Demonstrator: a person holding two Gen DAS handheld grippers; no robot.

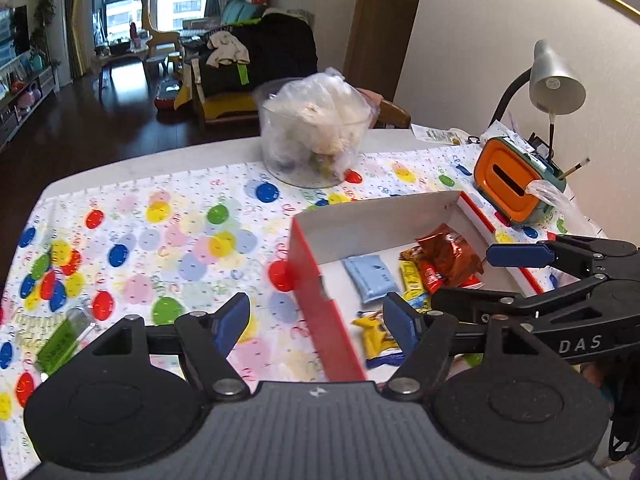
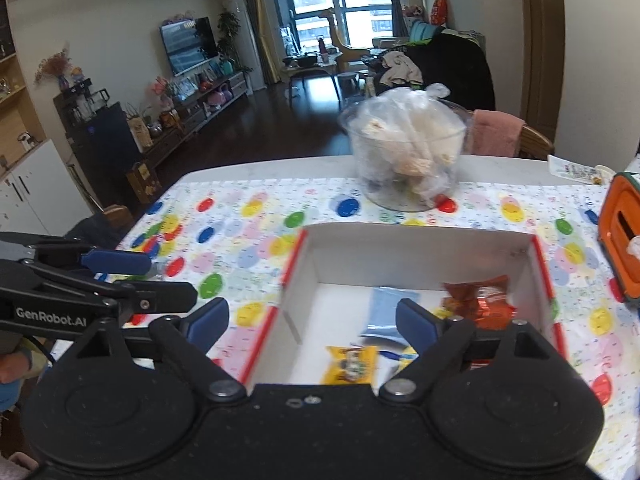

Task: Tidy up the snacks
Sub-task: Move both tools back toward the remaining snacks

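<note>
A red-sided box (image 1: 310,268) with a white inside stands on the balloon-print cloth; it also shows in the right wrist view (image 2: 294,264). In it lie a light blue packet (image 1: 370,278), an orange-red packet (image 1: 450,254), yellow packets (image 1: 376,334) and others. A green packet (image 1: 60,344) lies on the cloth left of the box. My left gripper (image 1: 316,320) is open and empty, above the box's left wall. My right gripper (image 2: 312,320) is open and empty over the box's near end; it also shows in the left wrist view (image 1: 460,276).
A clear tub holding a plastic bag (image 1: 316,132) stands behind the box. An orange tissue holder (image 1: 516,180) and a desk lamp (image 1: 552,80) stand at the right by the wall. A chair with a pink towel (image 2: 496,132) is at the table's far side.
</note>
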